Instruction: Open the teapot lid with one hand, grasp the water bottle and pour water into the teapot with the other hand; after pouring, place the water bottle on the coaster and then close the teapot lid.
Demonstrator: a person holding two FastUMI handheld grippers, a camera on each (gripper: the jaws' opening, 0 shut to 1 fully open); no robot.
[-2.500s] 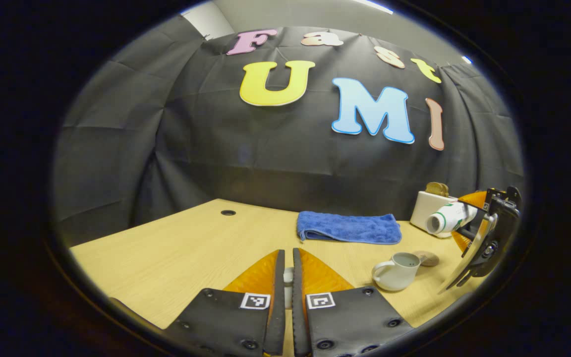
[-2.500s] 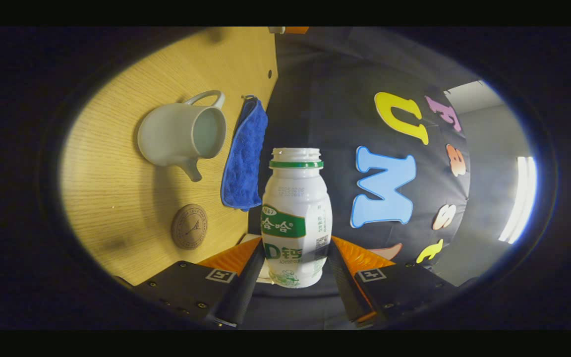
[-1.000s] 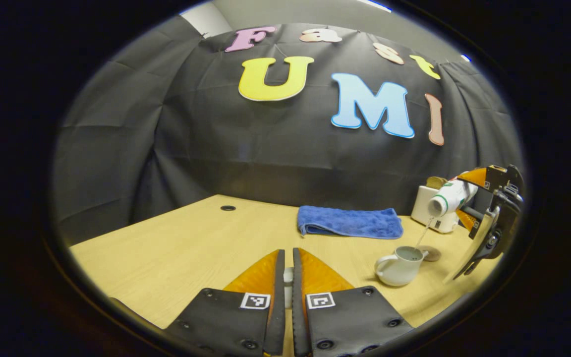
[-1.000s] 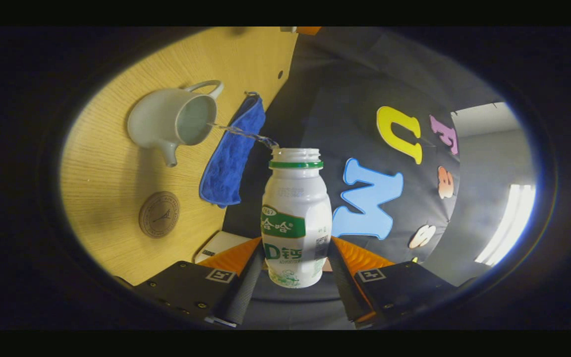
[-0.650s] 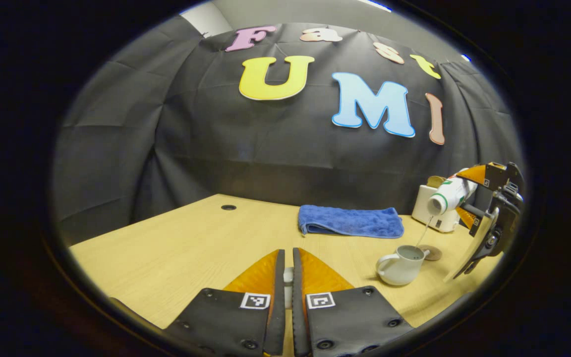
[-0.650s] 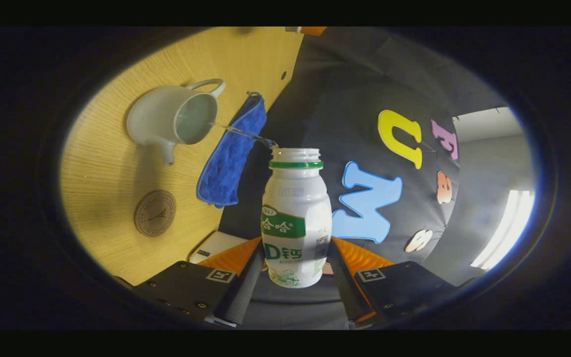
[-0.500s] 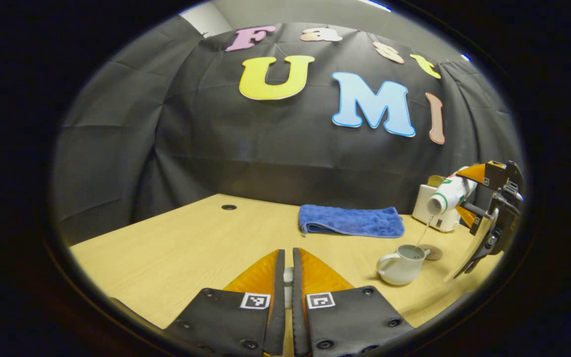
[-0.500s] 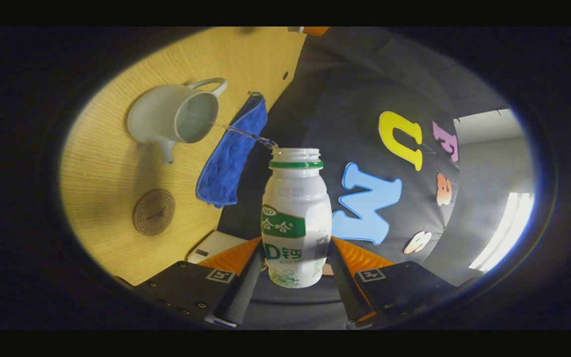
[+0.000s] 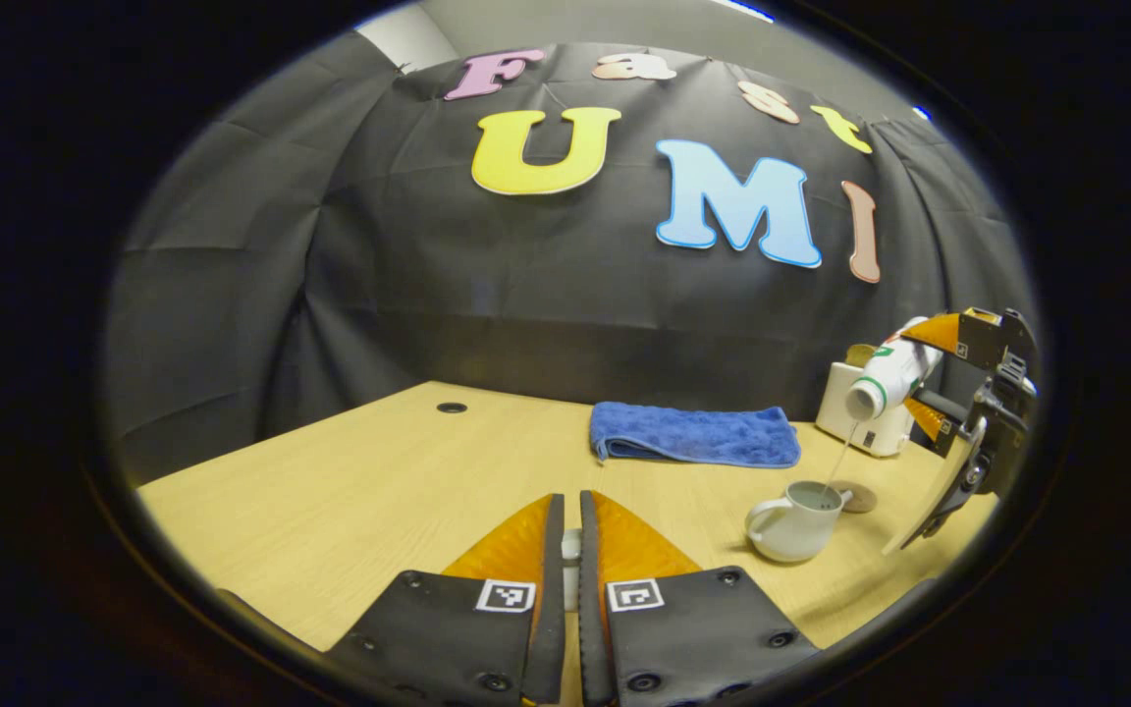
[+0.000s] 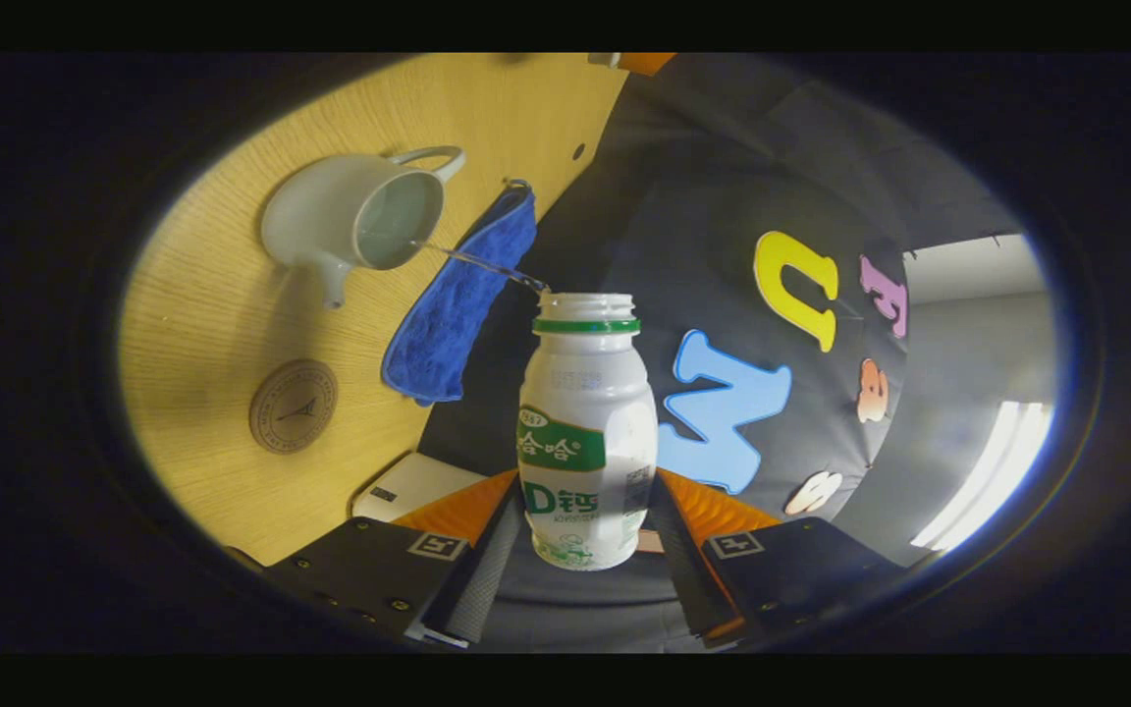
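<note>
Right tool (image 10: 585, 535) clamped on tilted water bottle (image 10: 586, 432); left tool (image 9: 570, 535) nearly closed on small pale object (image 9: 571, 546).

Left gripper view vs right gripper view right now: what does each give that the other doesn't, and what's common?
Left gripper view: the left claw seen along its own fingers, closed on a small pale piece, likely the lid. It also gives a side look at the pour, with the bottle tipped mouth-down above the teapot.
Right gripper view: the right claw gripping the bottle's lower body, the water surface inside the teapot, and a ceiling light.
Both: bottle, water stream, teapot, coaster, blue towel, white box, table.
</note>
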